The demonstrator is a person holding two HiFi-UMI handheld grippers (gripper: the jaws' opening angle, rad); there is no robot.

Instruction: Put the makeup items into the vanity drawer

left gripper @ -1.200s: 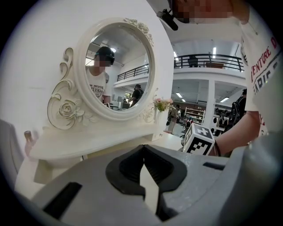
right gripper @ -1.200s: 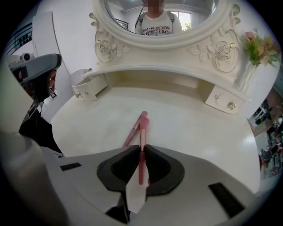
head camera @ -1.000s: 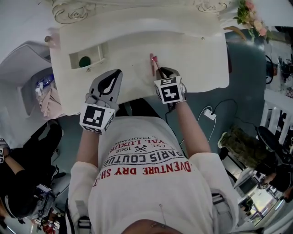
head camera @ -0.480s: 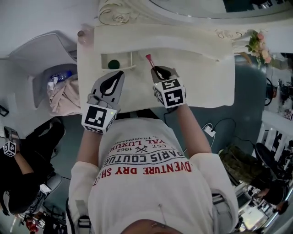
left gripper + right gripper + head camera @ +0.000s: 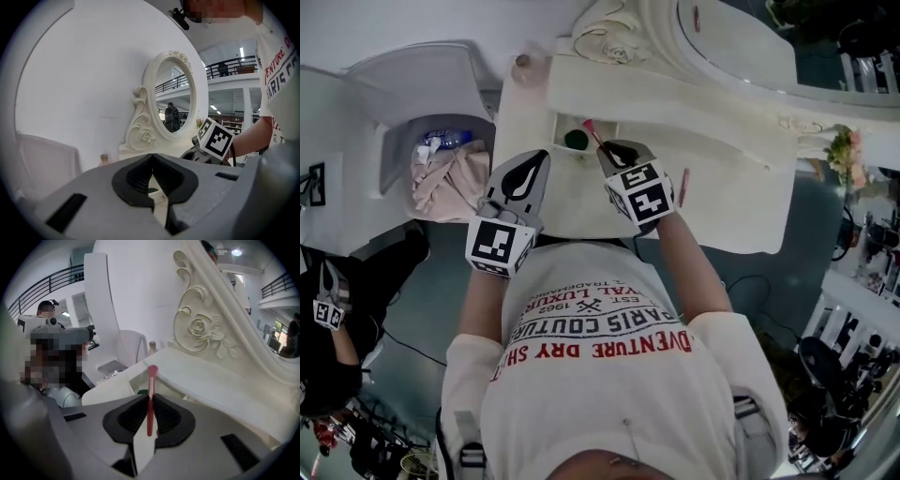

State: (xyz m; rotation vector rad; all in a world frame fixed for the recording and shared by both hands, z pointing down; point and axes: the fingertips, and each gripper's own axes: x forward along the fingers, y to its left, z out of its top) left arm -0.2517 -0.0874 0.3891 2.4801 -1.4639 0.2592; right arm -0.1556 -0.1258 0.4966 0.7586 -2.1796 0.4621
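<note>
My right gripper (image 5: 615,152) tilts downward and is clamped on a pink makeup stick (image 5: 151,380). The tip of the stick is above the open drawer (image 5: 555,131) of the desk (image 5: 727,202). A dark green round thing (image 5: 575,140) lies inside. My left gripper (image 5: 528,171) is near the drawer, jaws together with nothing between them.

Right hand-held gripper (image 5: 602,147) carried pink stick (image 5: 592,132) over drawer (image 5: 561,127)
</note>
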